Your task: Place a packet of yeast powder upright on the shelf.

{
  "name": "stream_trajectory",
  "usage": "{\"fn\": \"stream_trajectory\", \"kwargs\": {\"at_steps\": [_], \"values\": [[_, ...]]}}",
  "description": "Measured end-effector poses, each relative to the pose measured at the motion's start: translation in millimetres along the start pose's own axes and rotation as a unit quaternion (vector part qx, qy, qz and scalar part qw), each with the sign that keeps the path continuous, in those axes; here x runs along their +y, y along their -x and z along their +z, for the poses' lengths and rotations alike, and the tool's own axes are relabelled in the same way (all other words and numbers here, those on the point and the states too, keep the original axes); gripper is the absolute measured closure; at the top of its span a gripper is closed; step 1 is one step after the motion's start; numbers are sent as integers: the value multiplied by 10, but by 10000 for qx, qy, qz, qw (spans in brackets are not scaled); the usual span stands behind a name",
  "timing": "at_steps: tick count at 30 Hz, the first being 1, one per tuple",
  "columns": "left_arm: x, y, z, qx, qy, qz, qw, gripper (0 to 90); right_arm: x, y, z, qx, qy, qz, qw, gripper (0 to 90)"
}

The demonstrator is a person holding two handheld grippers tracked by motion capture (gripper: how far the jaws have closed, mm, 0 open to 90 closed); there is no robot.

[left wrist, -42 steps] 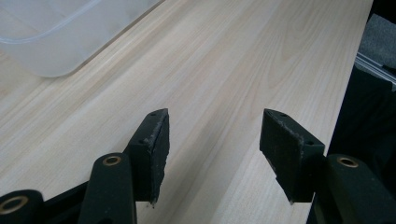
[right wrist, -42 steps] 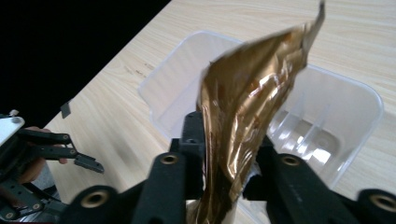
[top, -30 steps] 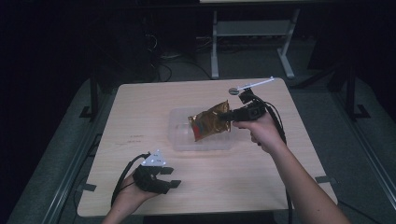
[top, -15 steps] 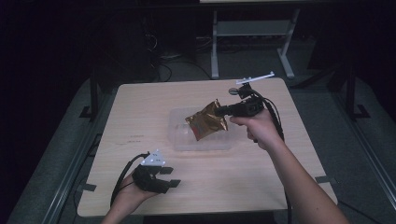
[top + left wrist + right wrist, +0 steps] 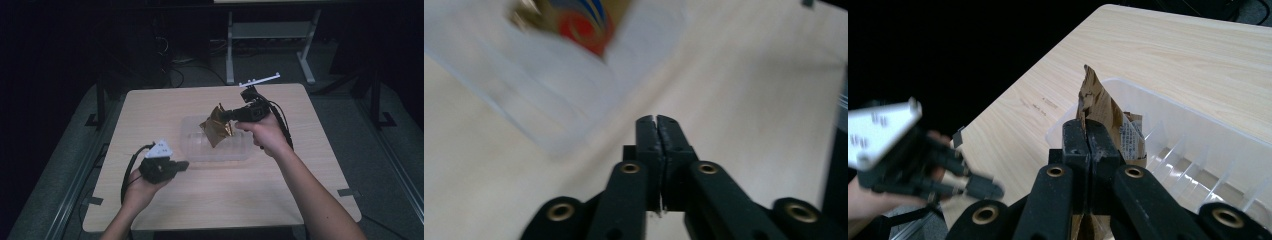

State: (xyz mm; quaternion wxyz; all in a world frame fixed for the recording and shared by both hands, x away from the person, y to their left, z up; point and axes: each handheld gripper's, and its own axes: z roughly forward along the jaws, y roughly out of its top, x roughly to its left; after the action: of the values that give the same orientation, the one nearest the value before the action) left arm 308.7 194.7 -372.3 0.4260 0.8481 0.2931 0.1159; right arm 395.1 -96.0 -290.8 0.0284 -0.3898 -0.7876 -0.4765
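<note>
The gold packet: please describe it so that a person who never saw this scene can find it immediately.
On the wooden table stands a clear plastic bin. Just above it, the right gripper holds a crumpled gold packet in shut jaws. It is the one shiny, coloured thing here, with red and blue print on one face.

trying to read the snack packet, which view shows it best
The high view: the gold snack packet hangs whole and sharp from the right gripper above the clear plastic bin. The right gripper view shows its crumpled edge, partly hidden by the jaws. The left gripper view shows a blurred corner.
</note>
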Motion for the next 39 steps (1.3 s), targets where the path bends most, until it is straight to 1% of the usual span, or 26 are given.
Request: {"fn": "stream_trajectory", "kwargs": {"at_steps": [1,2,3,4,5,6,7,8,9,10,11,12,13,14,15,16,18,19,21,23,25,26,30,34,36,39], "values": [[82,-48,30,54,52,21,10000,895,3,1,-1,-7,-7,-10,10000,883],[82,-48,30,54,52,21,10000,895,6,4,-3,-4,-6,-12,10000,883],[249,-134,111,164,106,63,9998,896,9,11,-7,-10,-8,-2,10000,884],[249,-134,111,164,106,63,9998,896,9,11,-7,-10,-8,-2,10000,884],[346,-179,171,245,148,68,9996,896,13,29,-13,-12,1,18,10000,884],[469,-236,257,376,119,102,9992,896,14,35,-16,-21,3,17,10000,884],[526,-265,312,443,95,115,9989,896,15,42,-23,-22,-9,32,10000,885],[572,-296,360,476,51,131,9988,896,15,53,-25,-25,2,26,10000,885],[572,-296,360,476,51,131,9988,896,16,61,-28,-20,-1,32,10000,885],[632,-349,479,531,-14,80,9986,896,17,65,-32,-24,-6,50,10000,885],[651,-374,536,562,-43,45,9984,896,18,70,-38,-28,-14,67,10000,885],[651,-374,536,562,-43,45,9984,896,18,74,-41,-23,-10,75,10000,885],[681,-422,642,582,-148,-32,9982,897,18,80,-44,-29,-14,68,10000,885],[681,-422,642,582,-148,-32,9982,896,18,80,-44,-29,-14,68,10000,885],[693,-444,708,592,-172,-83,9981,897,17,88,-48,-38,0,78,10000,885],[706,-465,788,608,-273,-90,9977,897,17,89,-48,-37,0,84,10000,885],[715,-471,872,622,-335,-109,9974,896,17,89,-47,-26,4,93,10000,885],[715,-471,872,622,-335,-109,9974,897,17,89,-47,-26,4,93,10000,885],[730,-490,939,668,-342,-107,9971,897,18,89,-42,1,8,108,9999,885],[745,-499,974,646,-348,-137,9972,897,20,92,-37,14,9,105,9999,885],[768,-499,1013,663,-382,-89,9970,897,24,85,-27,11,-16,98,10000,885],[782,-499,1035,678,-444,-38,9967,897,26,86,-19,-9,-22,76,10000,885],[806,-484,1122,664,-536,-58,9963,897,33,92,35,-12,-32,79,10000,883],[801,-504,1188,629,-634,-92,9960,898,38,112,81,-21,-34,97,9999,882],[790,-517,1205,632,-711,-78,9954,897,41,127,112,-37,-51,124,9999,882],[776,-542,1192,623,-741,-114,9952,897,46,142,153,-29,-17,173,9998,882]]}}
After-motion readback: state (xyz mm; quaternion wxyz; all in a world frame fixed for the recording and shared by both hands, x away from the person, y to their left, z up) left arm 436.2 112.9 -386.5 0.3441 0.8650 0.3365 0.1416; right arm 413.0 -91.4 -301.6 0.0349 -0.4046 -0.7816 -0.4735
